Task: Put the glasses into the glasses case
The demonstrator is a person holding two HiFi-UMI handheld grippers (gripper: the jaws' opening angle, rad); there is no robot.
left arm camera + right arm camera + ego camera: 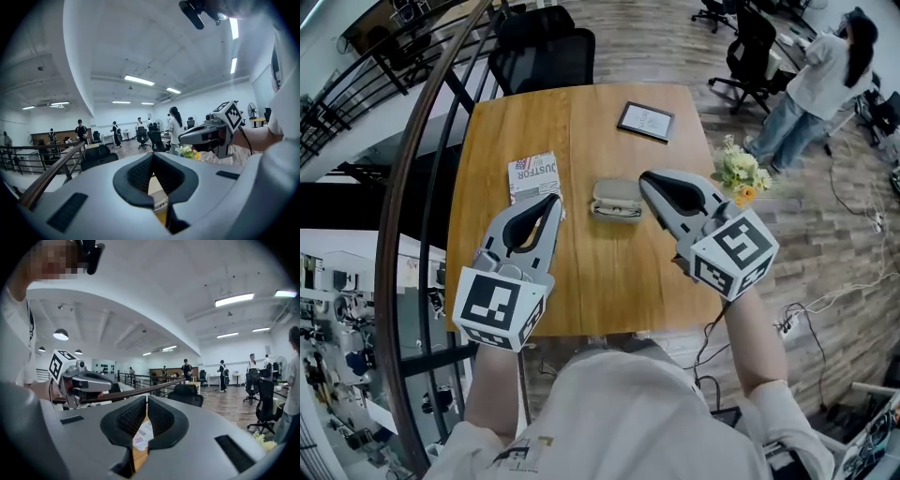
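A closed, olive-grey glasses case [616, 200] lies in the middle of the wooden table [609, 281]. No glasses show in any view. My left gripper [554, 201] hangs above the table's left half, near a printed booklet [532, 175]; its jaws are shut with nothing between them [152, 155]. My right gripper [647, 177] is held just right of the case and above it. It is also shut and empty [146, 400]. Both grippers point nearly level, out across the room.
A framed tablet [645, 120] lies at the table's far right and a bunch of flowers [741, 173] at its right edge. A black office chair [546, 52] stands behind the table. A curved railing [417, 187] runs along the left. A person [820, 80] stands at the far right.
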